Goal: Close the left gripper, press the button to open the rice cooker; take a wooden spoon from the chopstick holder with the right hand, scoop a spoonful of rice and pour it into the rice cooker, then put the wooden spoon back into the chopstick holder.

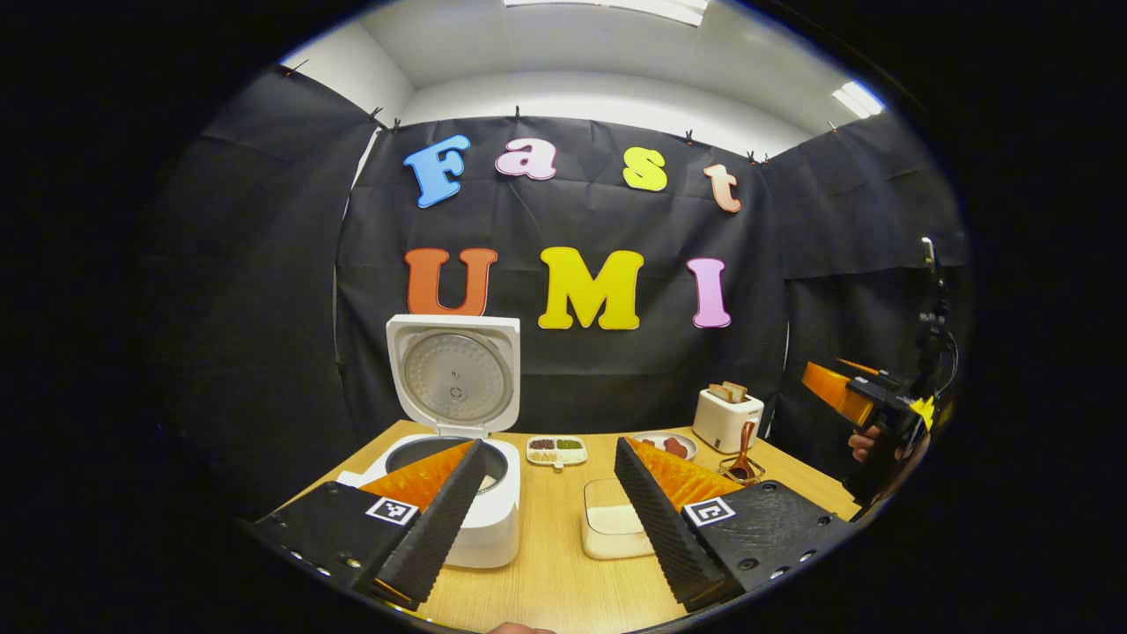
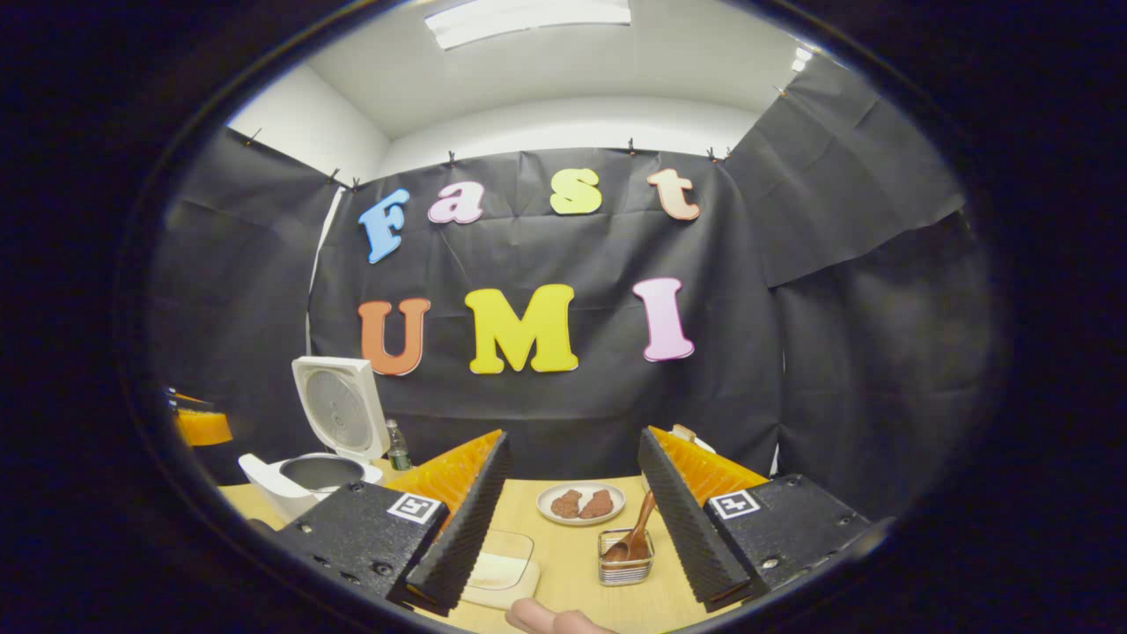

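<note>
The white rice cooker (image 1: 480, 506) stands at the table's left with its lid (image 1: 453, 374) raised upright and the pot bare; it also appears at the left in the right gripper view (image 2: 304, 475). My left gripper (image 1: 550, 449) is open above the table, its left finger over the cooker's rim. A clear container of rice (image 1: 612, 528) lies between its fingers; the same rice container (image 2: 502, 563) lies low in the right gripper view. A wooden spoon (image 2: 636, 537) rests in the wire chopstick holder (image 2: 625, 568). My right gripper (image 2: 572, 440) hangs open above the holder.
A plate with brown pieces (image 2: 581, 504) sits mid-table. A divided dish of grains (image 1: 556, 450) lies behind the cooker, and a toaster with bread (image 1: 726, 418) stands at the back right. A small bottle (image 2: 398, 447) stands by the cooker. A hand holds the other gripper (image 1: 867, 401) at the right.
</note>
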Demonstrator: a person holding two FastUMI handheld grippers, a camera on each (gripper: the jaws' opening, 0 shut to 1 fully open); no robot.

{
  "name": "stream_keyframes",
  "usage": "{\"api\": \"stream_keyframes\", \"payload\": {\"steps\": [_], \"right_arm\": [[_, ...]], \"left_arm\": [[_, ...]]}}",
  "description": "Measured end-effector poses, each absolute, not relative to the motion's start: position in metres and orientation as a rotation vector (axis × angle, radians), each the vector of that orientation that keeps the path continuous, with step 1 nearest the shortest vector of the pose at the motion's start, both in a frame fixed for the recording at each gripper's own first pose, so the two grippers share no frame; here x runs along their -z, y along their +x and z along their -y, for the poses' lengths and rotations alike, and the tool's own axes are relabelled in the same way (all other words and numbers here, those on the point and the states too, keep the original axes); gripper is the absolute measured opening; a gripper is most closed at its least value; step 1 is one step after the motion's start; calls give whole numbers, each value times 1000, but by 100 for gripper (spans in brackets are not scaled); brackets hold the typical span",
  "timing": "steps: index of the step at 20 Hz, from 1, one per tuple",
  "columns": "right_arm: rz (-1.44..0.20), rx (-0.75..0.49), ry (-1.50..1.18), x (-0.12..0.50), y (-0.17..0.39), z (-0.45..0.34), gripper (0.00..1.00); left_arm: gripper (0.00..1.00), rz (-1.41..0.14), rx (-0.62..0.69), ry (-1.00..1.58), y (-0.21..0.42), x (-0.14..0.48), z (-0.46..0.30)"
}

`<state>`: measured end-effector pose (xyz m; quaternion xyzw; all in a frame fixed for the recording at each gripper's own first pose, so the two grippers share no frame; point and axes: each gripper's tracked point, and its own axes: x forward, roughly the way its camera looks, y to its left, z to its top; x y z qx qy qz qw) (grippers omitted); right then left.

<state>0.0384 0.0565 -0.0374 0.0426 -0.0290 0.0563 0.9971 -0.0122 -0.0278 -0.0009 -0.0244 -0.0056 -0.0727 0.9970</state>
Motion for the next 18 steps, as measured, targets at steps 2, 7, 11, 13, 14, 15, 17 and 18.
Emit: {"api": "stream_keyframes", "payload": {"steps": [2, 7, 11, 13, 14, 15, 17, 18], "right_arm": [[58, -135, 101, 45, 36, -64, 96], [85, -30, 37, 57, 49, -43, 95], [70, -81, 77, 64, 52, -55, 95], [75, -89, 80, 70, 58, -57, 96], [85, -81, 72, 71, 61, -54, 96], [93, -74, 70, 75, 65, -53, 95], [126, -96, 84, 75, 67, -60, 95], [128, -115, 80, 81, 67, -65, 95]], "left_arm": [[94, 36, 137, -63, 1, -22, 16], [94, 23, 34, -39, 54, -55, -35], [94, 9, 28, 11, 102, -64, -54], [94, 20, 41, -5, 126, -74, -58], [94, 29, 57, -26, 136, -81, -56], [94, 35, 71, -38, 146, -86, -54], [94, 27, 113, -65, 165, -91, -47], [94, 26, 116, -65, 174, -93, -48]]}}
